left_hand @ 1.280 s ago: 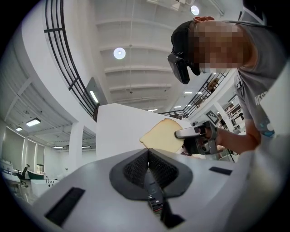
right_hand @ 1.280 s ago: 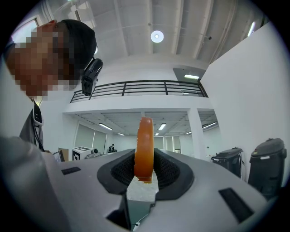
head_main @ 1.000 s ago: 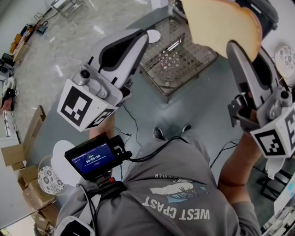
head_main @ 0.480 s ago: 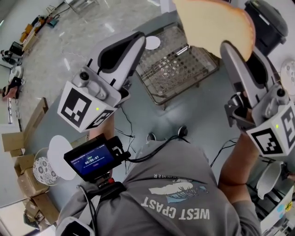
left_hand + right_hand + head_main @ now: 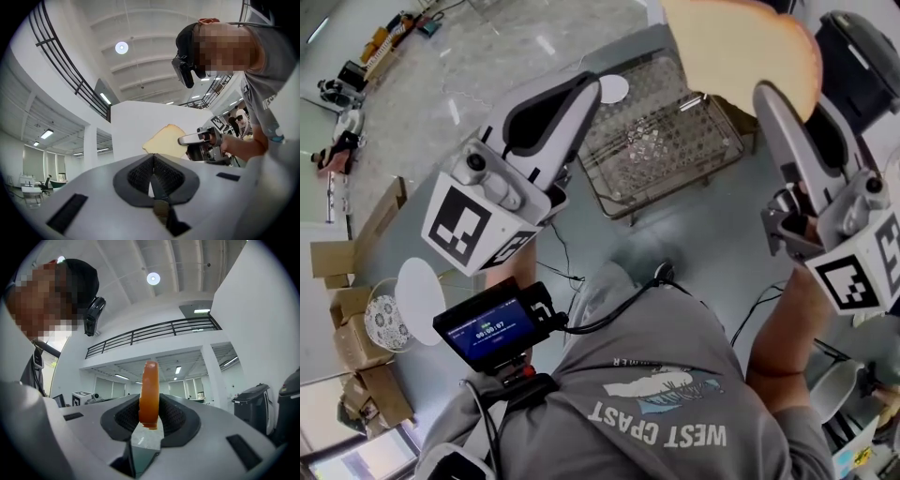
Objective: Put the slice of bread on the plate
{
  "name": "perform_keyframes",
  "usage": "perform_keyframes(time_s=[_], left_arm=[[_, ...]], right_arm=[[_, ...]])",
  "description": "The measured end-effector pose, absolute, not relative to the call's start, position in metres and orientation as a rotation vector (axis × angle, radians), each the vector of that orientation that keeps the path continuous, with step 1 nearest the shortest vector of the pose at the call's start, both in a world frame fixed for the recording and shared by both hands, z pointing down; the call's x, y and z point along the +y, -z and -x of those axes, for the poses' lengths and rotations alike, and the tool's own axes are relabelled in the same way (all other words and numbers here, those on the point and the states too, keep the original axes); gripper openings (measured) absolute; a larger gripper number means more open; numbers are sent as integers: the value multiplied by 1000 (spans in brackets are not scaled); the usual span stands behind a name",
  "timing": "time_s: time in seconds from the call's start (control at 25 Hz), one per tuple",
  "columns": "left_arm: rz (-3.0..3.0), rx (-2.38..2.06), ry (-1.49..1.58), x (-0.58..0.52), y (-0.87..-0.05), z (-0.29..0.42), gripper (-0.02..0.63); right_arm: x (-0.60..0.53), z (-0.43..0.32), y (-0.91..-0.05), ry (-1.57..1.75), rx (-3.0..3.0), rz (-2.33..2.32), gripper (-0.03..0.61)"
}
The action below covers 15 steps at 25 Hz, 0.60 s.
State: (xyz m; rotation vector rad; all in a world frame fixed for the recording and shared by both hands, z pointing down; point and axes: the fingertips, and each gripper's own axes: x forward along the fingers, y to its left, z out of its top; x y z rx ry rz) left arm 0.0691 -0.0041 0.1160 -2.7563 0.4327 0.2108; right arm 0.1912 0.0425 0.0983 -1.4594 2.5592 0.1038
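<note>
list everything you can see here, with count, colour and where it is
bread: 1, tan, top right, in the right gripper
rack: 1, metal wire, top centre, between the grippers
small plate: 1, white, at the rack's far corner
plates: 2, one white, one patterned, lower left
boxes: several, brown, left edge
bin: 1, black, top right
screen: 1, black with blue display, at the person's waist
shirt: 1, grey, bottom centre
left gripper: 1, white and grey, shut, empty
right gripper: 1, white and grey, shut on the bread
</note>
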Motion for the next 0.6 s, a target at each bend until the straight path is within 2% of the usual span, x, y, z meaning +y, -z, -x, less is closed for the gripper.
perform_keyframes(time_s=[0.36, 0.6], left_arm=[[2780, 458, -202, -15, -119, -70, 8], [2776, 438, -236, -82, -107, -57, 8]], right_arm=[[31, -191, -104, -51, 2577, 1449, 97], [-38, -175, -95, -63, 2585, 1466, 97]])
